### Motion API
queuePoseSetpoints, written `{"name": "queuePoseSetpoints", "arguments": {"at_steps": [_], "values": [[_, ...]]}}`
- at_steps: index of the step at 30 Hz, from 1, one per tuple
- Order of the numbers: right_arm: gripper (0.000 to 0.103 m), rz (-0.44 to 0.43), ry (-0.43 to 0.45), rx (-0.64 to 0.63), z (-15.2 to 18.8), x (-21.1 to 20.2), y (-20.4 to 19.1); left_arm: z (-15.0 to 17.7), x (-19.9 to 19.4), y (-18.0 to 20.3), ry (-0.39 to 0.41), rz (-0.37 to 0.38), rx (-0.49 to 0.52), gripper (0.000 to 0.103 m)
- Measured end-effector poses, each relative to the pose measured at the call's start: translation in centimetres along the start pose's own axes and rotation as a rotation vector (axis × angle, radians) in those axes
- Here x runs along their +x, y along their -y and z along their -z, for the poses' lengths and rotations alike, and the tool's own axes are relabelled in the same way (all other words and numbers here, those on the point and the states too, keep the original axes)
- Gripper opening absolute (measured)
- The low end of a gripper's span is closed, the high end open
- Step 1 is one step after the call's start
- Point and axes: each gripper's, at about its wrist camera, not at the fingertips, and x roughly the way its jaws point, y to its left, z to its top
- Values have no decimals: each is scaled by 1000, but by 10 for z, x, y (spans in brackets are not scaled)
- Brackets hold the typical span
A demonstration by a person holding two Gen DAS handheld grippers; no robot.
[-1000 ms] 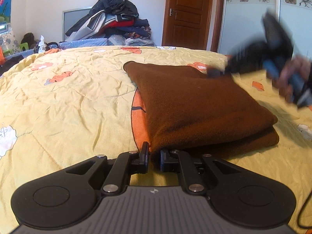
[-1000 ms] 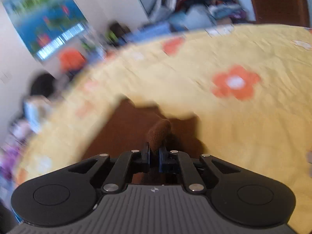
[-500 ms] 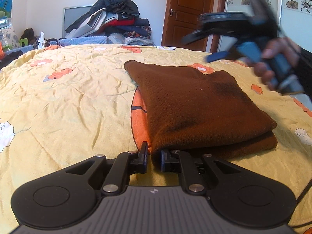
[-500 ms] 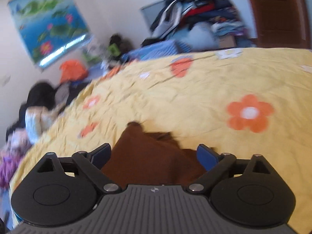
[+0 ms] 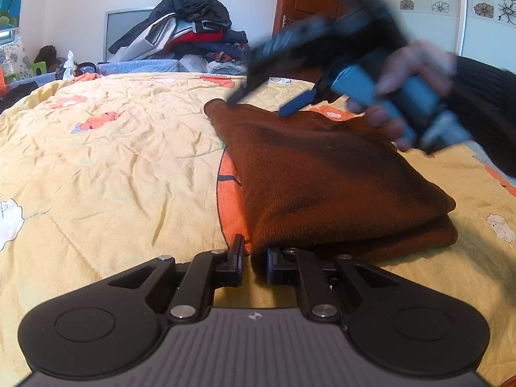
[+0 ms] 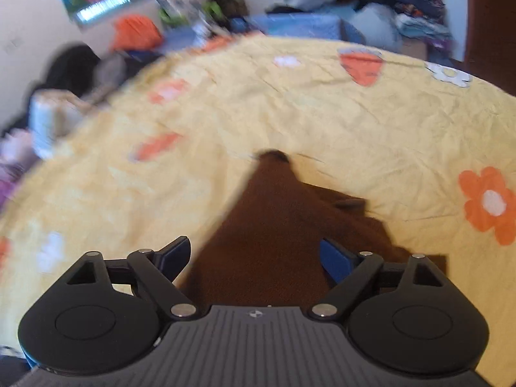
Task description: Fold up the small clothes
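A brown knitted garment (image 5: pixel 322 177) lies folded in layers on the yellow flowered bedspread (image 5: pixel 113 177). My left gripper (image 5: pixel 256 259) is at its near corner, shut on the fabric edge pinched between the pads. In the left wrist view my right gripper (image 5: pixel 258 108), blurred and held by a hand (image 5: pixel 416 90) in a dark sleeve, hovers over the garment's far corner with its jaws wide apart. From its own camera the right gripper (image 6: pixel 254 251) is open above the brown garment (image 6: pixel 274 225), and nothing is between its blue pads.
A heap of jackets and clothes (image 5: pixel 193 29) is stacked beyond the far side of the bed. A wooden door (image 5: pixel 306 0) and a flowered wardrobe (image 5: pixel 467 16) stand at the back right. Bags and clutter (image 6: pixel 64 103) line the bed's left side.
The right gripper let go of the garment's corner, opened wide and swung leftward over the far edge. The left gripper kept its hold and stayed put.
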Motion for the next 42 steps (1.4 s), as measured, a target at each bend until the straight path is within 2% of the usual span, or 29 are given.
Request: {"name": "queuePoseSetpoints", "arguments": {"at_steps": [2,3,5,6,7,9,11,13,16,17,18,20,22,25,29,33,36,39,42], "values": [[95,-109,33,47,13,-16,-10,0,0,0,0,0,1,12],[94,-130,19,45,21,-15,-16,0,0,0,0,0,0,12],[96,-74,-58,-19,40,2,-26,0,0,0,0,-1,1,12],[102,-50,-23,-92,53,9,-28,0,0,0,0,-1,3,13],[103,-49,11,-170,64,12,-32,0,0,0,0,-2,4,13],[103,6,7,-250,69,12,-45,0,0,0,0,-3,4,13],[102,39,-18,-233,62,5,-52,0,0,-1,1,-4,0,15],[102,36,25,-168,61,-18,-50,0,0,-2,2,-12,-6,19],[103,45,183,-73,78,-71,-39,0,0,-1,4,-29,-7,31],[103,69,225,-39,85,-88,-32,0,0,0,3,-37,-7,45],[103,98,250,-7,96,-102,-26,0,0,0,1,-39,-8,68],[103,173,264,57,121,-124,-11,0,3,2,-19,-50,-17,92],[103,254,244,112,148,-137,-1,0,4,5,-26,-63,-4,92],[103,334,201,118,186,-149,2,1,3,5,-25,-71,-2,92],[103,354,135,120,218,-144,-5,2,1,7,-24,-79,-8,93],[103,472,105,43,222,-125,-28,0,3,11,-42,-97,7,97],[103,513,120,98,215,-116,-34,0,5,15,-48,-124,10,99],[103,553,172,115,216,-107,-35,1,5,13,-51,-141,-13,103],[103,558,178,124,215,-106,-32,2,3,12,-48,-152,-18,103]]}}
